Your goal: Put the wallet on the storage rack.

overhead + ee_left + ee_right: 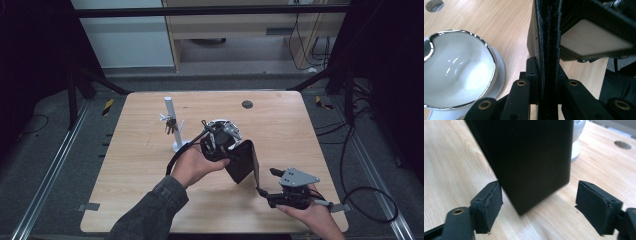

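The left gripper view shows the stitched edge of a black textured leather wallet [547,37] pinched tight between its jaws, a pale card window on one flap, and a white glossy bowl with a silver rim [459,72] just beside. The right gripper view shows the wallet's plain black face [529,160] standing ahead of its jaws, which stand wide apart, clear of it.

From above, the left gripper [222,142] holds the wallet over mid-worktop [145,200]; the right gripper [267,185] sits near the front right edge. A white key stand [172,125] stands left.
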Available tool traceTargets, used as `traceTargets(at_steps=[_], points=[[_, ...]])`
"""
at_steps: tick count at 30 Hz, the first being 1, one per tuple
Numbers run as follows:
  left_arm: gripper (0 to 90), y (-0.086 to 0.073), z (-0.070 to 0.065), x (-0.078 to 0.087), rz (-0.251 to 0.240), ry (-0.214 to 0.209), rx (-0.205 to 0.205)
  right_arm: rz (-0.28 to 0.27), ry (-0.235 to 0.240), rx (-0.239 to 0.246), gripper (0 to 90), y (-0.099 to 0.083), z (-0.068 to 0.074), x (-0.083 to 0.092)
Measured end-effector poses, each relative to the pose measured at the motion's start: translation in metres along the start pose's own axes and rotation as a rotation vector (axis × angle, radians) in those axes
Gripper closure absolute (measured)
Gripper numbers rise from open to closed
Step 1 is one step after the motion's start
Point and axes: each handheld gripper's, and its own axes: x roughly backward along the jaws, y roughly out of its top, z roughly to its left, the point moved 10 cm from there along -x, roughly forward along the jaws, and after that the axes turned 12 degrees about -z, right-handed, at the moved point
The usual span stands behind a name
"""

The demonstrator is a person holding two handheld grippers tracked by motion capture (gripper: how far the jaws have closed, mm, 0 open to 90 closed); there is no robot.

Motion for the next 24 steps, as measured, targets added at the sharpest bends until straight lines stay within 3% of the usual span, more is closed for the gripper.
traceTargets(at_steps=[7,9,14,24], points=[[80.6,0.009,0.006,0.015,-0.020,0.015,0.005,0.031,-0.022,-0.095,15.9,-0.018,-0.011,0.000],[80.6,0.011,0.010,0.024,-0.026,0.025,0.014,0.070,-0.075,-0.132,13.4,-0.028,-0.023,-0.001],[80.6,0.020,0.016,0.038,-0.063,0.035,0.035,0.084,-0.148,-0.198,10.7,-0.035,-0.039,0.001],[80.6,0.030,0.022,0.049,-0.085,0.051,0.043,0.135,-0.223,-0.215,7.7,-0.048,-0.053,0.002]])
